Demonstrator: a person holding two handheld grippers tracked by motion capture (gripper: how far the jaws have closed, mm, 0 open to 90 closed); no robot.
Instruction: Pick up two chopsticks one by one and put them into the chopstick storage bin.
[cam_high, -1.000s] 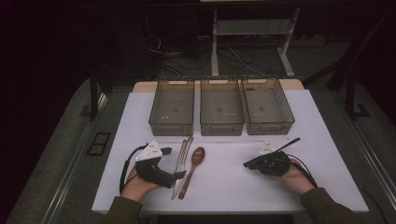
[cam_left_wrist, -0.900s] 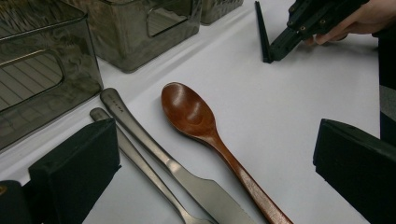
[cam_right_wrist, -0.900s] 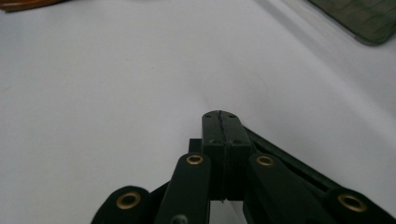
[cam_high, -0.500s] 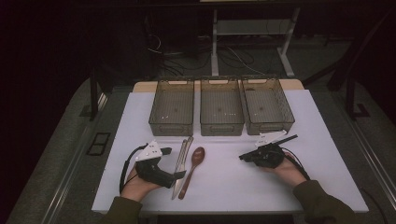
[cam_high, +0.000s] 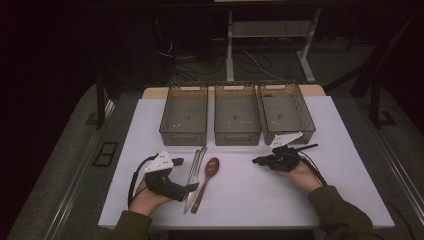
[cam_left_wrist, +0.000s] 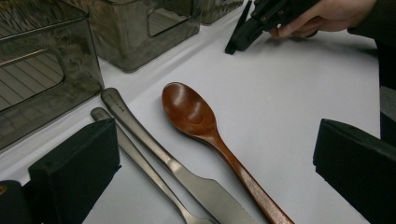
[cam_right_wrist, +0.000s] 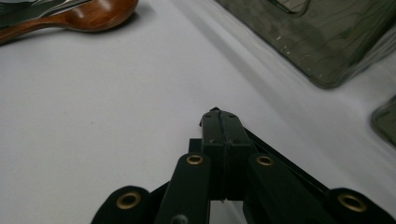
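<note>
While shut, right hand-held gripper (cam_high: 257, 161) empty, near wooden spoon (cam_high: 205, 179)

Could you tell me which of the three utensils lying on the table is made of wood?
The wooden spoon, rightmost of the three: it is reddish-brown with an oval bowl, while the knife and the other utensil beside it are grey metal.

Black fingers (cam_right_wrist: 223, 140), brass rivets, olive sleeves (cam_high: 340, 212)
</note>
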